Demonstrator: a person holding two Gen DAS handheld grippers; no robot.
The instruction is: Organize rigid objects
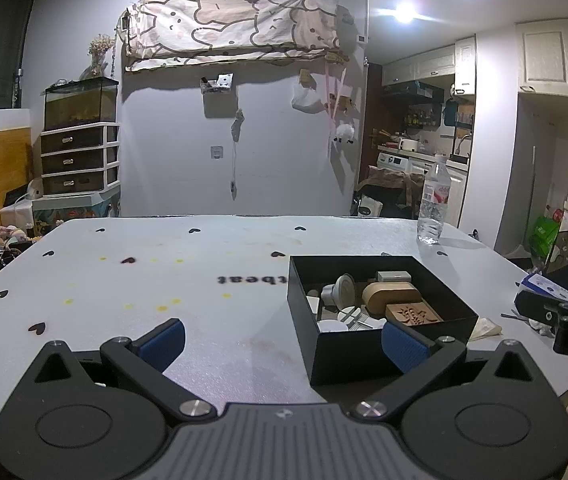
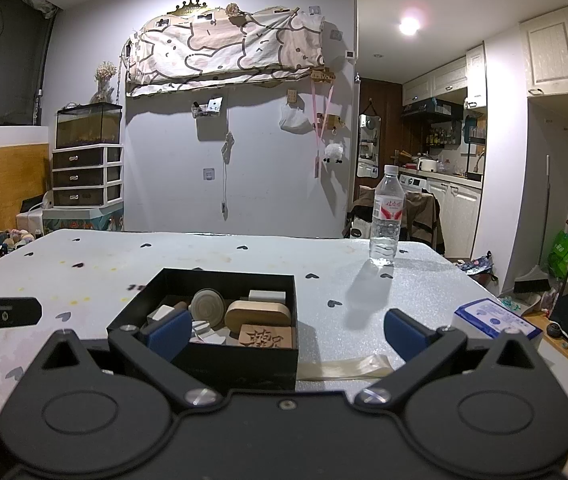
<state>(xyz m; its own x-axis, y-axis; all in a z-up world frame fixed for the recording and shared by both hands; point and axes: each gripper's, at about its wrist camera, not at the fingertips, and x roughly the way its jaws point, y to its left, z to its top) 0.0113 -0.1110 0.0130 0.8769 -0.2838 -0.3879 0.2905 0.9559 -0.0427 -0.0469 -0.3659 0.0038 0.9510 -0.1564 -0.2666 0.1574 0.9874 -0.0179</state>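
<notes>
Left gripper (image 1: 282, 338): fingers (image 1: 164, 340) are standing spread wide, holding nothing, hovering over the bare surface (image 1: 144, 272).
Right gripper (image 2: 288, 334): fingers (image 2: 168, 334) are also standing spread wide and empty.
Black box (image 2: 240, 360): sitting on the surface at lower centre-left of the right wrist view and lower right of the left wrist view; it is already holding the wooden oval case (image 2: 258, 312), the carved wooden block (image 2: 266, 338), the round disc (image 2: 207, 305) and small white pieces.
Key relation: in the right wrist view the box is lying ahead of and overlapping the frame-left finger; in the left wrist view it is sitting at the frame-right finger. The box is therefore lying between the two grippers.
Box axis: appearing to run away from both cameras.
Nearer gripper: judged to be the right one, by a small margin.
Off-task items: water bottle (image 2: 386, 216) standing well behind; tissue pack (image 2: 496, 318) at the right edge.
</notes>
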